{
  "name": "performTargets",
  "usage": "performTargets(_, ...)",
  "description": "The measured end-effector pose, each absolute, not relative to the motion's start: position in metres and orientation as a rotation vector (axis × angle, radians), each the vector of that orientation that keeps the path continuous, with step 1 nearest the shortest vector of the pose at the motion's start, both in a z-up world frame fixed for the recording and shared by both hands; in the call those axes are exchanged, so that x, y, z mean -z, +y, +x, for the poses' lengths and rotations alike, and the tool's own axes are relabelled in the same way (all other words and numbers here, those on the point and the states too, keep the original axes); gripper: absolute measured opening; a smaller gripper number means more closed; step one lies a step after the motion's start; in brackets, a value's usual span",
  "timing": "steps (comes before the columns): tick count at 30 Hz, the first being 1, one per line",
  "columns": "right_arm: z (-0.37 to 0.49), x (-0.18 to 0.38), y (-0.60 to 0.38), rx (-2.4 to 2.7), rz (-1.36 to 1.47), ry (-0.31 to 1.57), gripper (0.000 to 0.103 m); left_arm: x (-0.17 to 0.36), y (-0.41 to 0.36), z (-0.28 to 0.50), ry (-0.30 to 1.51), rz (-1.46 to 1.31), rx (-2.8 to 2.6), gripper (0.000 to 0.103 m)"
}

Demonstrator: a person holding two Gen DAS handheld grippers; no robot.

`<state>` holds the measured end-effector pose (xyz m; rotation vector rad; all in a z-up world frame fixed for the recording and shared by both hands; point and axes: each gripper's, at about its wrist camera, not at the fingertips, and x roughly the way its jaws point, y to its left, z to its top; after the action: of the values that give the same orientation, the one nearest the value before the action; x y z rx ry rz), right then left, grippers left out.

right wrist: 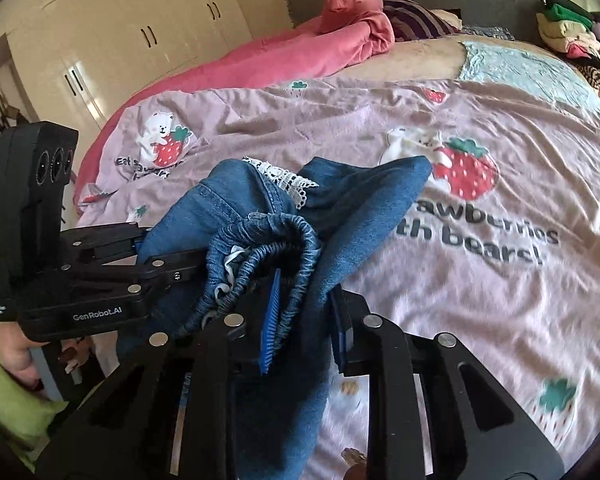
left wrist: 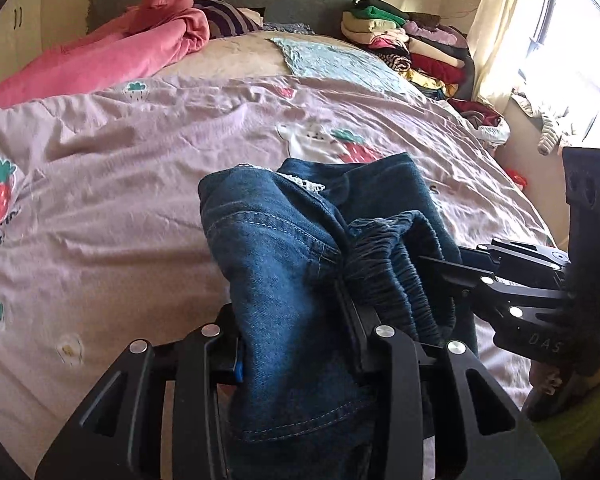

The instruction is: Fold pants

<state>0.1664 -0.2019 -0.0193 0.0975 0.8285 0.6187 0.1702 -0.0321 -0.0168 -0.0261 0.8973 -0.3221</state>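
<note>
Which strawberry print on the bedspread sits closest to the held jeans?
The strawberry just beyond the jeans, above the "strawberries" lettering; the other prints lie farther off.

blue denim pants (left wrist: pixel 284 248) look coarse, waistband ribbed; matt black plastic gripper (left wrist: pixel 296 332) carries shiny metal pins; lilac cotton bedsheet (left wrist: pixel 140 152) lies creased.

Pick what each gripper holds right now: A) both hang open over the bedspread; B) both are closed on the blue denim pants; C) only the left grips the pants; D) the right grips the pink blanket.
B: the left gripper and the right gripper each pinch the denim pants at the bunched elastic waistband, above the strawberry bedspread.
</note>
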Motion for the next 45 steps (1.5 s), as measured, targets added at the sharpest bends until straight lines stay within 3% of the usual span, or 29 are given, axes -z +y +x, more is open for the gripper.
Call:
performTargets(24, 0.216, 0.037, -0.190, -0.570, 0.063, 0.856, 0.016, 0.031, -0.030, 0.214, 0.881, -0.033, 0.276, 0.033)
performTargets(34, 0.223, 0.056, -0.209, -0.486, 0.102, 0.907, 0.016, 0.045, -0.020, 0.216, 0.910, -0.037, 0.252, 0.045)
performTargets(40, 0.225, 0.070, -0.213, -0.414, 0.071, 0.945, 0.029, 0.053, -0.017, 0.216, 0.926, -0.036, 0.244, 0.053)
performTargets(45, 0.224, 0.073, -0.214, -0.404, 0.080, 0.950, 0.030, 0.056, -0.016, 0.216, 0.931, -0.042, 0.245, 0.053)
